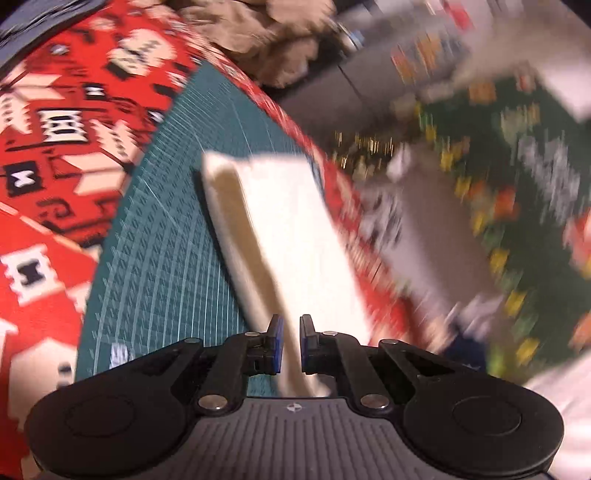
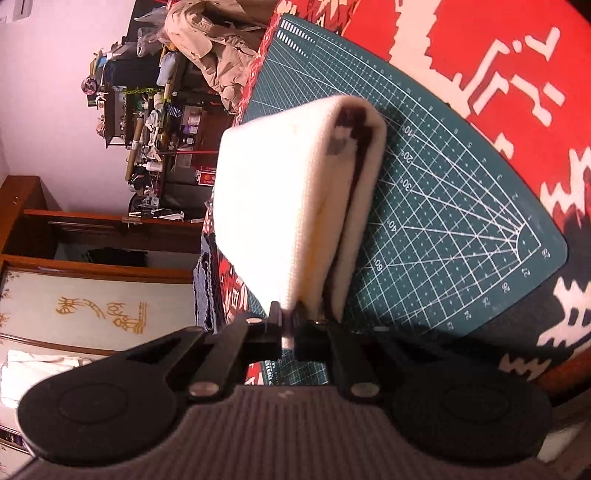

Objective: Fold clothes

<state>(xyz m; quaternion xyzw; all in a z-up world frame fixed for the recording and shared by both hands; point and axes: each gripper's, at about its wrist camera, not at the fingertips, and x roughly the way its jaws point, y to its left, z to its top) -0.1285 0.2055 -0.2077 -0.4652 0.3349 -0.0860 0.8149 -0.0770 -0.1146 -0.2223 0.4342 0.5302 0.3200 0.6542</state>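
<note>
A folded cream cloth lies on a green cutting mat, close to the mat's right edge. My left gripper has the cloth's near end between its blue pads, and the fabric fills the narrow gap between them. In the right wrist view the same cream cloth shows a dark mark near its far fold. Its top layer is lifted off the mat. My right gripper is shut on the near edge of that layer.
The mat lies on a red covering with a white and black pattern. A crumpled beige garment lies at the far end. Off the edge are cluttered shelves, wooden furniture and a blue-grey cloth.
</note>
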